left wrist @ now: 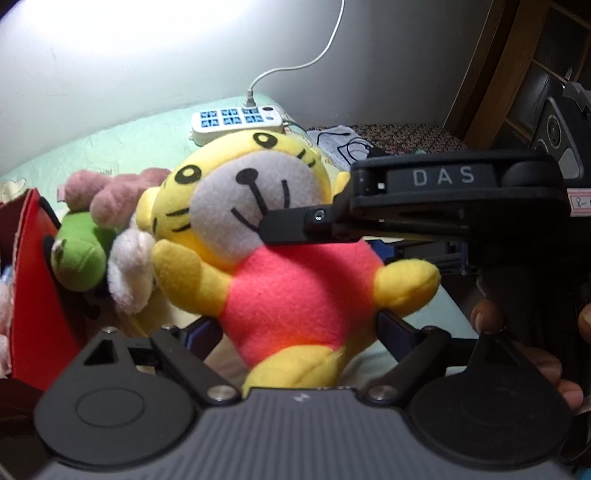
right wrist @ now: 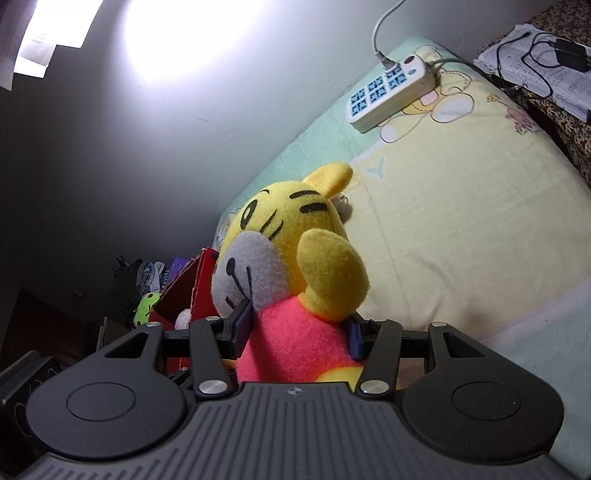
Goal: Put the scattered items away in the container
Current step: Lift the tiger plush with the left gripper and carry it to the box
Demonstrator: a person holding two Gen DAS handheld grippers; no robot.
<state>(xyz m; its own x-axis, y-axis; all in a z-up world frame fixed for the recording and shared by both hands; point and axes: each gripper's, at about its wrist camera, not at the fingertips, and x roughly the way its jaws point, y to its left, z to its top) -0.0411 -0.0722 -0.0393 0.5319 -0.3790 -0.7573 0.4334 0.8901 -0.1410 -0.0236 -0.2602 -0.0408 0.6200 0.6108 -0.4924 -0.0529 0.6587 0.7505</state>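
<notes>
Left wrist: left claw [left wrist: 295, 332] closed on yellow tiger plush [left wrist: 280, 258] at its red torso, right claw [left wrist: 291, 229] gripping across its chin, red box [left wrist: 33, 280] holding green frog plush [left wrist: 79, 254] (pink plush [left wrist: 114, 192] atop); right wrist: right claw [right wrist: 297, 332] clamped on tiger's torso above bed [right wrist: 461, 221], power strip [right wrist: 391, 92] beyond.

Yellow tiger toy [left wrist: 255, 206] with black stripes, pink shirt; green frog toy [left wrist: 79, 254]; red box [left wrist: 33, 266]; white-and-blue power strip [left wrist: 236, 123].

A white power strip [right wrist: 391, 92] with a plugged white cable [right wrist: 384, 22] lies on the bed [right wrist: 461, 206], near papers [right wrist: 532, 77].
</notes>
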